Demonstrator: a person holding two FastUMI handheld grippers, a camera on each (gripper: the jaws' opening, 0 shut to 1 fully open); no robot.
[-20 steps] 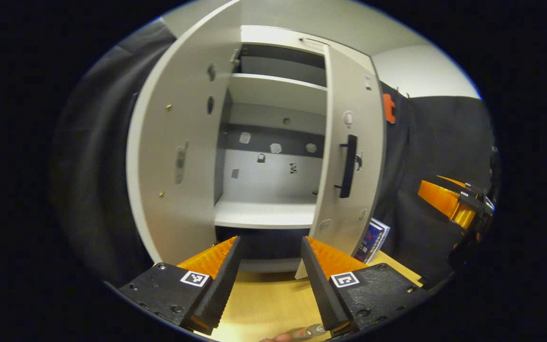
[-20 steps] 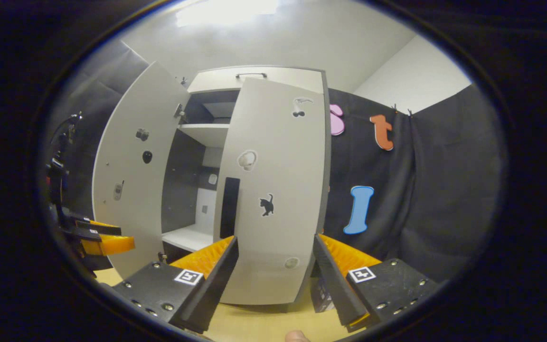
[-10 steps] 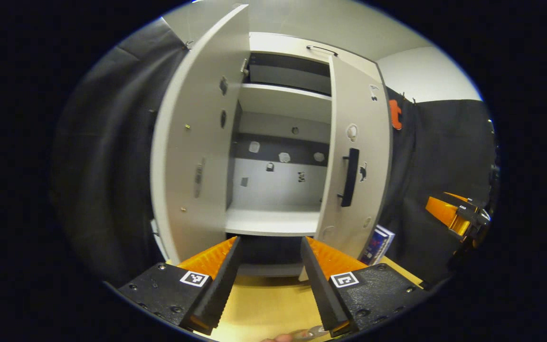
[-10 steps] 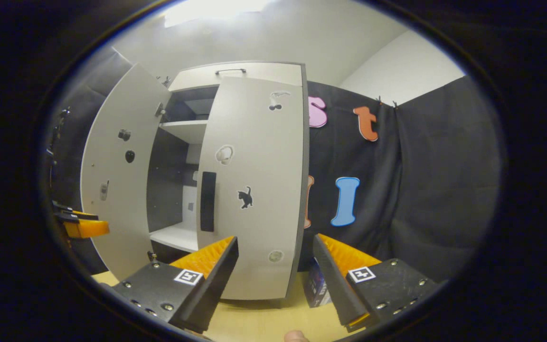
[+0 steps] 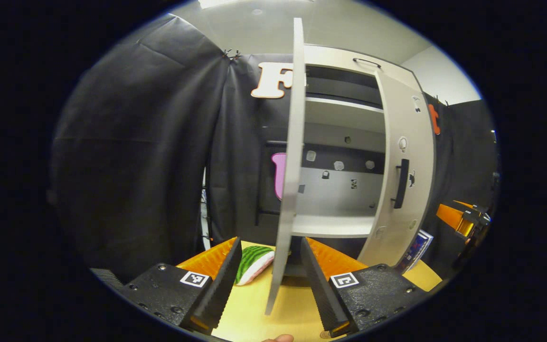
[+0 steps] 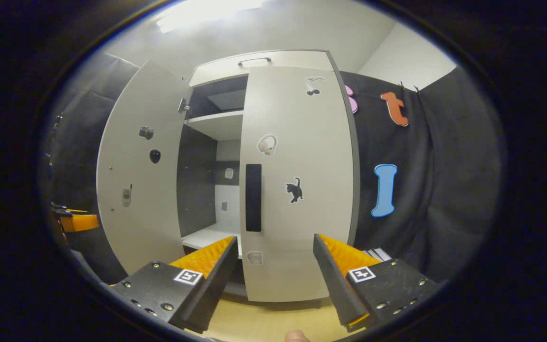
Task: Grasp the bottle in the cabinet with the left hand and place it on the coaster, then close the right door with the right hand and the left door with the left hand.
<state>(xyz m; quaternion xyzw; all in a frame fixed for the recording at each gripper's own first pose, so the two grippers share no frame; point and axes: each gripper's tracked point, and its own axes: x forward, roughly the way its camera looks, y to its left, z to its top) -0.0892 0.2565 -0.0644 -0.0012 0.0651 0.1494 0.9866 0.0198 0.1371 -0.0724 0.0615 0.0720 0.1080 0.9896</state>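
Observation:
The white cabinet's left door [image 5: 292,142] stands edge-on in the left gripper view. Its lower edge falls in the gap of my open left gripper [image 5: 271,280], and neither finger presses on it. Behind it the lower shelf [image 5: 330,225] is bare. The right door [image 5: 409,156] with its black handle [image 5: 400,183] is partly swung in. In the right gripper view the right door [image 6: 302,156] faces me, its handle [image 6: 253,197] just above my open right gripper [image 6: 276,275]. The left door [image 6: 140,171] hangs wide open, with the left gripper [image 6: 76,222] beside it.
A watermelon-patterned flat piece [image 5: 253,263] lies on the wooden table [image 5: 249,313] left of the left door. A blue box [image 5: 417,248] leans beside the cabinet's right side. The right gripper [image 5: 461,218] shows at the far right. Black cloth surrounds the cabinet.
My left gripper has shifted left, so the left door went from broadside to edge-on between its fingers. The right door has swung further toward the cabinet front.

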